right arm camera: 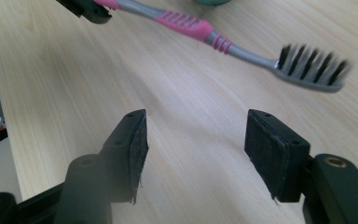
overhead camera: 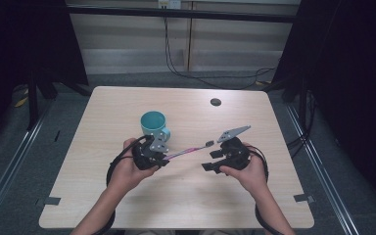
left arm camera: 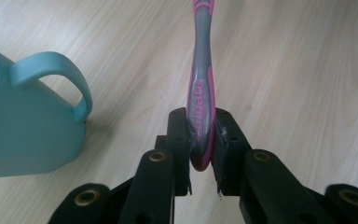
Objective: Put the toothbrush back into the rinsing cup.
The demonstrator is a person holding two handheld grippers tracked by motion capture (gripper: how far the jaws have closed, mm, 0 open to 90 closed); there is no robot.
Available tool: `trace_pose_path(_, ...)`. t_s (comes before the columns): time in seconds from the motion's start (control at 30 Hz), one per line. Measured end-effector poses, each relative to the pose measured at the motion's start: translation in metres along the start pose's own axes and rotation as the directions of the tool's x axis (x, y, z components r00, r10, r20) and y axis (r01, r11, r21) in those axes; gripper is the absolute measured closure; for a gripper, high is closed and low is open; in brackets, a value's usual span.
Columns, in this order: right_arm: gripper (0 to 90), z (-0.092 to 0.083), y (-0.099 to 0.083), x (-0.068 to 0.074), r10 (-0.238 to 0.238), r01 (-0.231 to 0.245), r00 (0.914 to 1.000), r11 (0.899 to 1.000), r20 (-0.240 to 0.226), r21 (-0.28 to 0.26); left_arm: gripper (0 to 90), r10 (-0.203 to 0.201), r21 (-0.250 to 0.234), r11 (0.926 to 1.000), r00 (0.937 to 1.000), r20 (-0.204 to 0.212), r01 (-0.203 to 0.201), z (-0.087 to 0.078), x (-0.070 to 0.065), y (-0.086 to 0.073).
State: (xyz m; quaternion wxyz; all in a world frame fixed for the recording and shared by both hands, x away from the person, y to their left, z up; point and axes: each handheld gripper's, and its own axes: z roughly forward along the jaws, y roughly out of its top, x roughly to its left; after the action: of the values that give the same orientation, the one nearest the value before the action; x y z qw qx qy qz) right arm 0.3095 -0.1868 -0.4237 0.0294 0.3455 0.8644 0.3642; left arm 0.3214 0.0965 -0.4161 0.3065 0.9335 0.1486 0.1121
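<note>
A grey and pink toothbrush (overhead camera: pixel 188 150) (left arm camera: pixel 202 88) (right arm camera: pixel 223 44) is held above the table, its dark bristles (right arm camera: pixel 312 65) pointing toward the right hand. My left gripper (overhead camera: pixel 162 160) (left arm camera: pixel 201 154) is shut on the toothbrush's handle end. Just left of it stands a teal mug (overhead camera: pixel 154 125) (left arm camera: pixel 23 126) with its handle turned to the gripper. My right gripper (overhead camera: pixel 210 160) (right arm camera: pixel 196 149) is open with nothing between its pads, a short way below and in front of the brush head.
The light wooden table (overhead camera: pixel 103 191) has a small dark round hole cover (overhead camera: pixel 216 102) near its far edge. Dark stands and cables flank the table on the floor behind it.
</note>
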Motion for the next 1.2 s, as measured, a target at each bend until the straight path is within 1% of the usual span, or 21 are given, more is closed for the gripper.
trace_pose_path(0.17, 38.6, 0.008, -0.003, 0.0, 0.018, -0.018, 0.9998, 1.0, -0.01, -0.005, 79.2, -0.007, -0.014, 0.9999, 0.9999, -0.007, 0.007, -0.003, 0.0, 0.0)
trace_pose_path(0.23, 38.1, 0.011, -0.004, 0.0, 0.023, -0.023, 0.9996, 1.0, -0.014, -0.008, 79.2, -0.004, -0.018, 0.9998, 1.0, -0.008, 0.004, -0.003, 0.0, -0.001)
trace_pose_path(0.27, 37.7, 0.012, -0.005, 0.0, 0.03, -0.03, 0.9994, 0.999, -0.018, -0.011, 79.3, -0.009, -0.021, 0.9997, 0.9999, -0.008, 0.009, -0.002, 0.0, -0.001)
trace_pose_path(0.37, 37.1, 0.015, -0.008, -0.001, 0.05, -0.051, 0.9982, 0.998, -0.033, -0.028, 79.3, -0.005, -0.019, 0.9998, 1.0, -0.006, 0.005, 0.0, -0.001, -0.002)
trace_pose_path(0.5, 35.8, 0.016, -0.008, -0.003, 0.084, -0.086, 0.9956, 0.995, -0.042, -0.055, 79.2, -0.013, -0.031, 0.9994, 0.9999, -0.003, 0.013, 0.001, -0.002, -0.001)
trace_pose_path(0.57, 35.6, 0.016, -0.008, -0.004, 0.1, -0.104, 0.9934, 0.992, -0.057, -0.071, 79.2, -0.006, -0.029, 0.9996, 1.0, -0.001, 0.006, 0.0, -0.003, 0.0)
trace_pose_path(0.6, 35.5, 0.016, -0.008, -0.004, 0.11, -0.114, 0.9924, 0.99, -0.055, -0.078, 79.2, -0.007, -0.034, 0.9994, 1.0, -0.002, 0.007, 0.0, -0.003, 0.0)
trace_pose_path(0.63, 35.4, 0.016, -0.008, -0.005, 0.115, -0.119, 0.9916, 0.99, -0.06, -0.078, 79.2, -0.009, -0.037, 0.9993, 1.0, -0.003, 0.009, 0.0, -0.004, 0.0)
trace_pose_path(0.7, 35.2, 0.018, -0.008, -0.004, 0.118, -0.123, 0.9911, 0.989, -0.061, -0.084, 79.2, 0.001, -0.036, 0.9994, 1.0, -0.001, -0.001, -0.001, -0.004, 0.001)
trace_pose_path(0.77, 34.9, 0.019, -0.008, -0.003, 0.119, -0.125, 0.991, 0.988, -0.06, -0.092, 79.2, -0.006, -0.047, 0.9989, 1.0, 0.0, 0.006, -0.001, -0.006, 0.002)
trace_pose_path(0.9, 34.2, 0.02, -0.007, -0.003, 0.136, -0.144, 0.9881, 0.983, -0.071, -0.115, 79.2, 0.007, -0.051, 0.9987, 1.0, 0.003, -0.007, -0.001, -0.008, 0.004)
trace_pose_path(0.97, 33.2, 0.02, -0.005, -0.003, 0.142, -0.15, 0.9874, 0.981, -0.071, -0.121, 79.2, 0.003, -0.058, 0.9983, 1.0, 0.004, -0.002, -0.002, -0.009, 0.005)
trace_pose_path(1.03, 33.1, 0.019, -0.004, -0.003, 0.151, -0.161, 0.9851, 0.976, -0.083, -0.146, 79.2, 0.001, -0.062, 0.9981, 1.0, 0.007, -0.001, -0.002, -0.008, 0.005)
trace_pose_path(1.07, 32.9, 0.019, -0.004, -0.003, 0.156, -0.169, 0.9835, 0.973, -0.092, -0.155, 79.2, 0.006, -0.058, 0.9983, 1.0, 0.008, -0.006, -0.001, -0.008, 0.006)
trace_pose_path(1.13, 32.9, 0.018, -0.002, -0.004, 0.162, -0.176, 0.9819, 0.97, -0.099, -0.165, 79.2, -0.001, -0.066, 0.9978, 1.0, 0.009, 0.001, -0.001, -0.009, 0.006)
trace_pose_path(1.2, 33.2, 0.017, -0.001, -0.004, 0.173, -0.191, 0.979, 0.965, -0.107, -0.182, 79.2, -0.001, -0.071, 0.9975, 0.9999, 0.012, 0.002, 0.001, -0.01, 0.007)
